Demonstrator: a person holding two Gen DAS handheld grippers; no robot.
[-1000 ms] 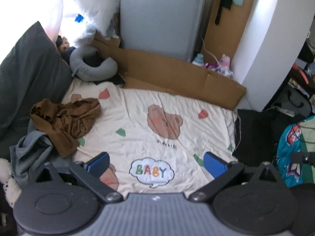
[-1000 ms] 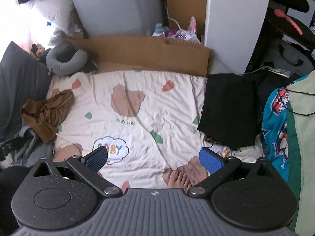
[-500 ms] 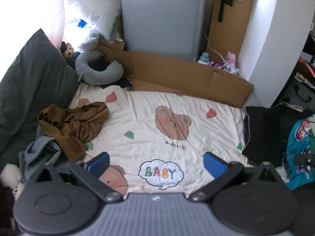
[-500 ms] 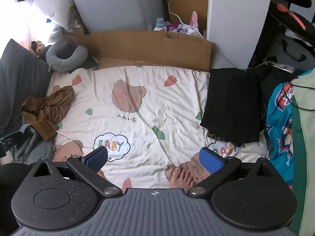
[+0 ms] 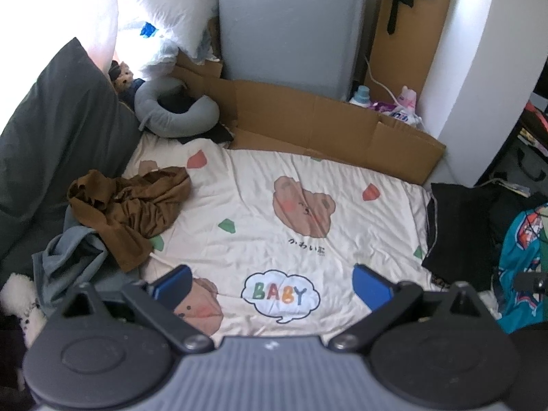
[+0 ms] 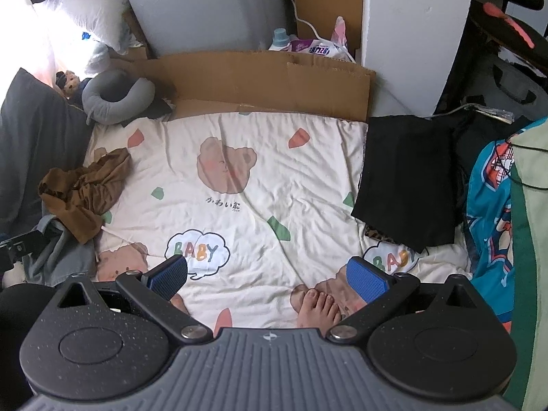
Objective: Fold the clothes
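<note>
Left wrist view: the left gripper (image 5: 270,284) hung above the printed blanket (image 5: 308,239) with its blue pads spread wide and nothing between them; the "BABY" cloud motif lay directly between the fingers. The crumpled brown garment (image 5: 130,205) sat well ahead of and outside the left finger, lapping over a grey garment (image 5: 68,257) that lay nearer to that finger, while a flat black garment (image 5: 459,229) rested beyond the right finger at the blanket's edge. Right wrist view: the right gripper (image 6: 267,275) was likewise fully open and empty, a bare foot (image 6: 316,308) showing just inside its right finger. The brown garment (image 6: 85,188) lay far out past the left finger, the black garment (image 6: 407,178) ahead of and outside the right finger. The step appeared to be selection of the next piece, with no folding yet under way; the next move would likely call for a reach toward the brown heap, a pinch on an edge, and a drag onto the open middle of the blanket for spreading.
</note>
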